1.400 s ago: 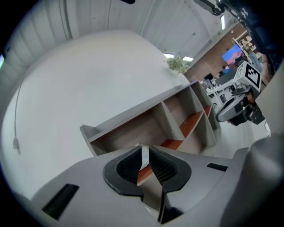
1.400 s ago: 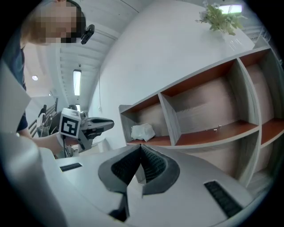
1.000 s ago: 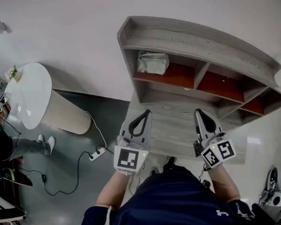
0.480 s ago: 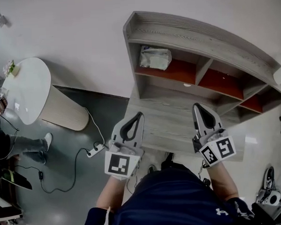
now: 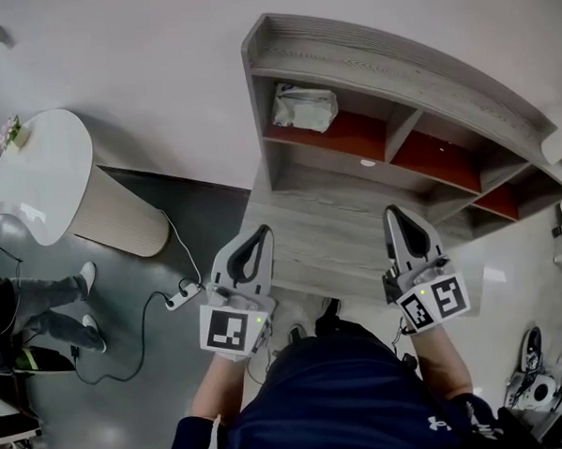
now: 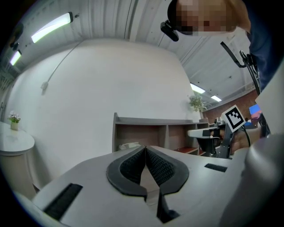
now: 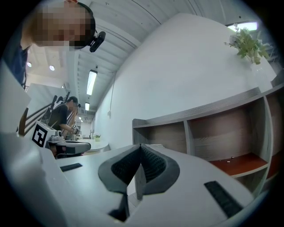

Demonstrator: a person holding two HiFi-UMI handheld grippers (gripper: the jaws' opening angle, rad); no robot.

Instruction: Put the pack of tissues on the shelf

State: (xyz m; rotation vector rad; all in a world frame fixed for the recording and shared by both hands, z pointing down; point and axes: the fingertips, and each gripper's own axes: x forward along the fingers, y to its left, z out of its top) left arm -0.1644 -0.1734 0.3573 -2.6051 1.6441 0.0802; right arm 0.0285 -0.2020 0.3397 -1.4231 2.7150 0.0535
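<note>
The pack of tissues (image 5: 303, 107), pale and crinkled, lies in the left compartment of the grey wooden shelf (image 5: 348, 70), on its red board. My left gripper (image 5: 262, 230) is shut and holds nothing; it hangs over the shelf unit's lower ledge, well short of the pack. My right gripper (image 5: 392, 210) is also shut and empty, to the right over the same ledge. In the left gripper view the shut gripper (image 6: 145, 149) points at the shelf (image 6: 155, 120), and the pack (image 6: 129, 145) peeks above the jaws. The right gripper view shows that gripper (image 7: 141, 146) closed before the shelf (image 7: 199, 116).
A round white table (image 5: 34, 175) on a beige drum base stands to the left. A power strip (image 5: 181, 296) with cables lies on the grey floor. A person's legs (image 5: 41, 297) show at far left. A potted plant (image 7: 249, 43) stands on the shelf top.
My left gripper has drawn back and to the left, away from the shelf. The right gripper has barely moved. The pack stays in its compartment.
</note>
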